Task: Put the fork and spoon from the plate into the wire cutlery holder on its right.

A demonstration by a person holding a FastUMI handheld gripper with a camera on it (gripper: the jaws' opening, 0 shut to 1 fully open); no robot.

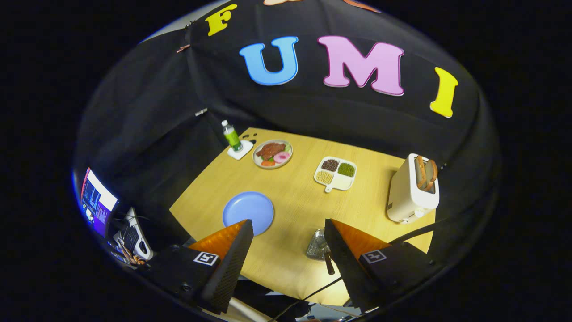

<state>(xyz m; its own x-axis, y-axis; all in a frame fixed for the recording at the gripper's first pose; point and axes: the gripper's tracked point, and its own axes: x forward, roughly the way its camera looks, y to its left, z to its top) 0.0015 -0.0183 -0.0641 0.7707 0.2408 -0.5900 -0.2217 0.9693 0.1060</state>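
Gripper (286,250) held high over the near edge of the wooden table (295,201), fingers spread wide, nothing between them.

Blue plate (248,211) sits just ahead of the left finger (232,259), at about 11 o'clock from the gripper's midpoint; the finger's tip overlaps its near rim in view. The plate's visible face looks bare: no fork or spoon to be made out on it.

Wire cutlery holder (318,245) stands to the plate's right, at about 2 o'clock from the midpoint, pressed up against the inner edge of the right finger (344,255) and partly hidden by it. A dark handle (329,264) pokes out of it, long axis running roughly 12 to 6, tilted toward the gripper. Which utensil it is I cannot tell; a second one cannot be made out in the mesh.

Judgement: the cutlery is likely in the holder already, task at or near its end.

Farther off, 12 to 1 o'clock: meat plate (272,153), divided tray of beans (336,172), toaster (412,190); green bottle (231,135) at 11.
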